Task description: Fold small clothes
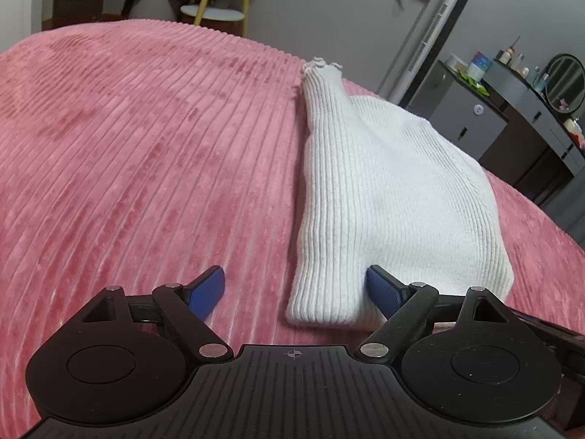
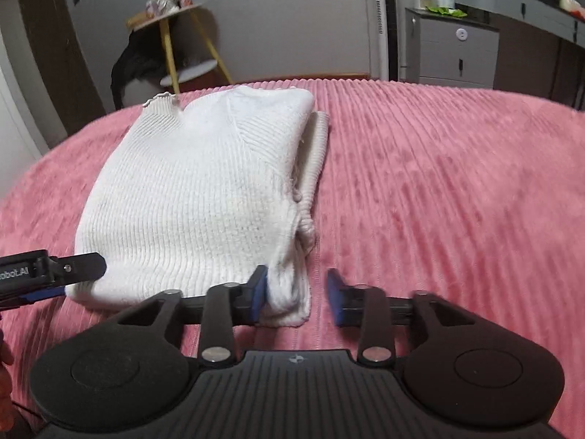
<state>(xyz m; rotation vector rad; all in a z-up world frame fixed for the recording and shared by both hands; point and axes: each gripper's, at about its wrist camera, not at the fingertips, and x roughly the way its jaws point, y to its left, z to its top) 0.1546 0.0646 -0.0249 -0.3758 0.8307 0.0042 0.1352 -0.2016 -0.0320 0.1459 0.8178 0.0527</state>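
We see a white ribbed sweater [image 1: 384,197] lying folded on the pink corduroy bedspread [image 1: 146,146], its long axis running away from us toward the far edge of the bed. The ruffled cuff of a sleeve [image 1: 321,66] points to the far end, and the folded near edge faces the tools. In the right wrist view the same sweater [image 2: 193,197] shows a second, narrower layer sticking out along its right side.

The left tool [image 1: 295,289] tilts down toward the bed with its jaws wide apart — the right blue pad [image 1: 380,289] rests against the sweater's near edge, the left pad [image 1: 206,292] stands over bare bedspread. The near left corner of the fabric lies between them, but nothing is clamped.

The right tool [image 2: 298,296] also tilts down, jaws about half open. Its left pad [image 2: 259,292] touches the sweater's near right corner; the right pad [image 2: 336,296] stands clear of the cloth — so it grips nothing. The left tool's finger [image 2: 73,267] shows at the sweater's near left corner.
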